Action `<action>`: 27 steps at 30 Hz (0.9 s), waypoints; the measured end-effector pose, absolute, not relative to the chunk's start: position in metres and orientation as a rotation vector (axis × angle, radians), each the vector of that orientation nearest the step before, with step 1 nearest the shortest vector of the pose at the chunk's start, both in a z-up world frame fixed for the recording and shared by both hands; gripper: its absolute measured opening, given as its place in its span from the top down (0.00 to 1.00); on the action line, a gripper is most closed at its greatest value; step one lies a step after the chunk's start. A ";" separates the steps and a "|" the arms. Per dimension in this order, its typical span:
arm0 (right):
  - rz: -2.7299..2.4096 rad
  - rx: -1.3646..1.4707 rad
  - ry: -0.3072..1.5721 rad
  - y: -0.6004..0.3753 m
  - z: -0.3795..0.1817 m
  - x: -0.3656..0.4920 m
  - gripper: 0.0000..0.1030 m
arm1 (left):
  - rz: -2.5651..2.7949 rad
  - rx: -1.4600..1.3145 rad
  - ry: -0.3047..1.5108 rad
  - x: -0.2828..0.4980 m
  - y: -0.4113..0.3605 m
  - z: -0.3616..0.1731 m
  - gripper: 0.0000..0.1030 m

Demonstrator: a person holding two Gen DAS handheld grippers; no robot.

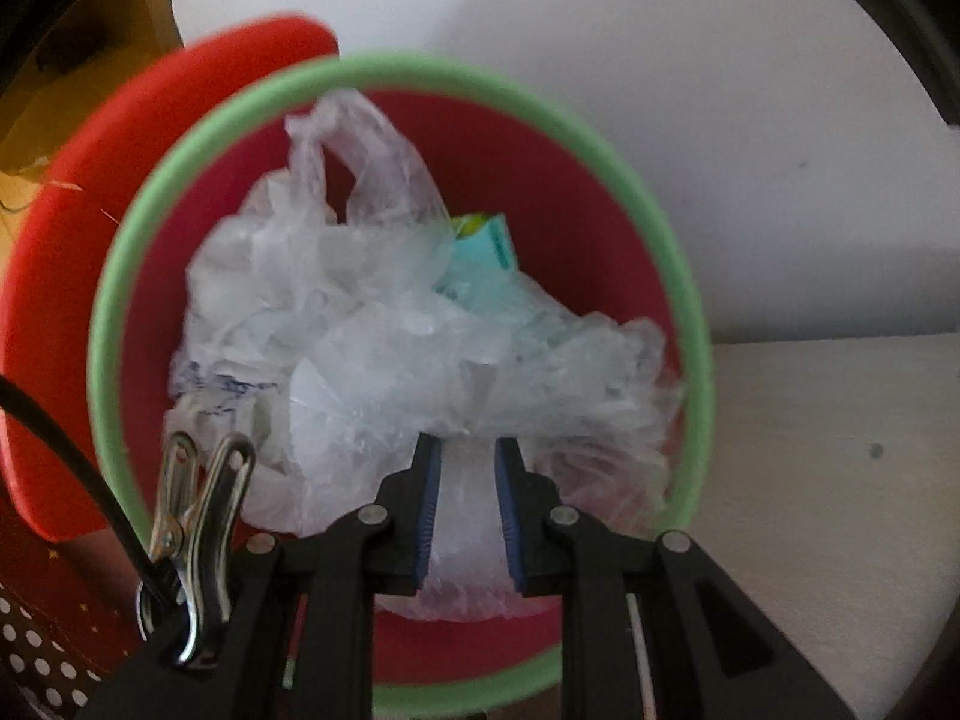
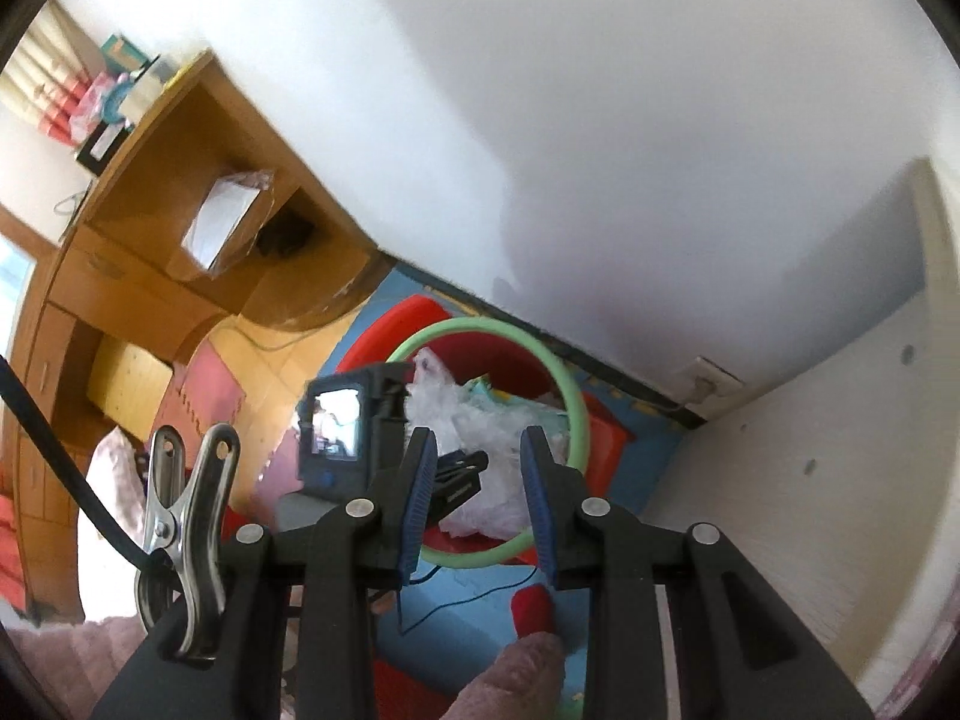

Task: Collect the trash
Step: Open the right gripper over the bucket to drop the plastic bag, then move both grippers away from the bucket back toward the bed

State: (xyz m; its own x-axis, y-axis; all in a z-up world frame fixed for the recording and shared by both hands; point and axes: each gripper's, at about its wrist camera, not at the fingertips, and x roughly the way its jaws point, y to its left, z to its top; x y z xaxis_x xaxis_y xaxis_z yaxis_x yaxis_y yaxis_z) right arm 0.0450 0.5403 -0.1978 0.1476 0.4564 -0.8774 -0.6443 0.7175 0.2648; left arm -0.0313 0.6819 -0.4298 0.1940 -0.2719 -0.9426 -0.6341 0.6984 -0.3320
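A red trash bin with a green rim [image 1: 396, 63] is filled with crumpled clear plastic bags [image 1: 360, 312] and a teal carton [image 1: 480, 246]. My left gripper [image 1: 468, 441] points down into the bin, shut on a wad of clear plastic bag [image 1: 468, 516] that fills the gap between its blue pads. In the right wrist view the same bin's rim [image 2: 576, 396] lies below on the floor. The left gripper [image 2: 462, 474] and its camera unit [image 2: 336, 420] reach into the bags [image 2: 480, 414]. My right gripper [image 2: 477, 435] hangs above the bin, open, with nothing between its pads.
A red plastic piece [image 1: 60, 240] stands behind the bin against the white wall [image 2: 600, 120]. A white cabinet side [image 2: 780, 480] is to the right, a wooden desk [image 2: 150, 240] to the left. A black cable [image 2: 444, 600] and a red-socked foot [image 2: 534, 612] are on the blue foam mat [image 2: 648, 462].
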 end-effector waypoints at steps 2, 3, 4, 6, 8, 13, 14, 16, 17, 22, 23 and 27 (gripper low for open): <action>0.789 -0.168 1.171 0.535 -0.193 0.047 0.71 | 0.303 -0.819 1.408 -0.026 0.681 -0.438 0.82; 0.785 -0.159 1.167 0.533 -0.192 0.048 0.71 | 0.306 -0.821 1.416 -0.024 0.681 -0.443 0.82; 0.782 -0.154 1.164 0.531 -0.191 0.049 0.71 | 0.311 -0.823 1.427 -0.020 0.681 -0.448 0.82; 0.778 -0.144 1.153 0.528 -0.188 0.051 0.71 | 0.316 -0.818 1.444 -0.015 0.680 -0.457 0.82; 0.773 -0.138 1.145 0.524 -0.186 0.052 0.71 | 0.325 -0.794 1.462 -0.011 0.679 -0.466 0.82; 0.772 -0.127 1.132 0.517 -0.183 0.052 0.71 | 0.339 -0.750 1.496 -0.001 0.668 -0.483 0.83; 0.770 -0.126 1.129 0.516 -0.183 0.052 0.71 | 0.338 -0.742 1.499 0.001 0.667 -0.484 0.83; 0.768 -0.121 1.127 0.512 -0.182 0.052 0.71 | 0.334 -0.725 1.505 0.005 0.664 -0.486 0.82; 0.767 -0.120 1.126 0.511 -0.181 0.052 0.71 | 0.332 -0.715 1.510 0.006 0.662 -0.486 0.83; 0.770 -0.105 1.119 0.508 -0.176 0.048 0.71 | 0.336 -0.688 1.512 0.022 0.641 -0.473 0.75; 0.773 -0.103 1.117 0.508 -0.174 0.046 0.71 | 0.338 -0.685 1.502 0.022 0.638 -0.465 0.69; 0.783 -0.087 1.113 0.502 -0.170 0.043 0.71 | 0.327 -0.684 1.457 0.016 0.631 -0.435 0.63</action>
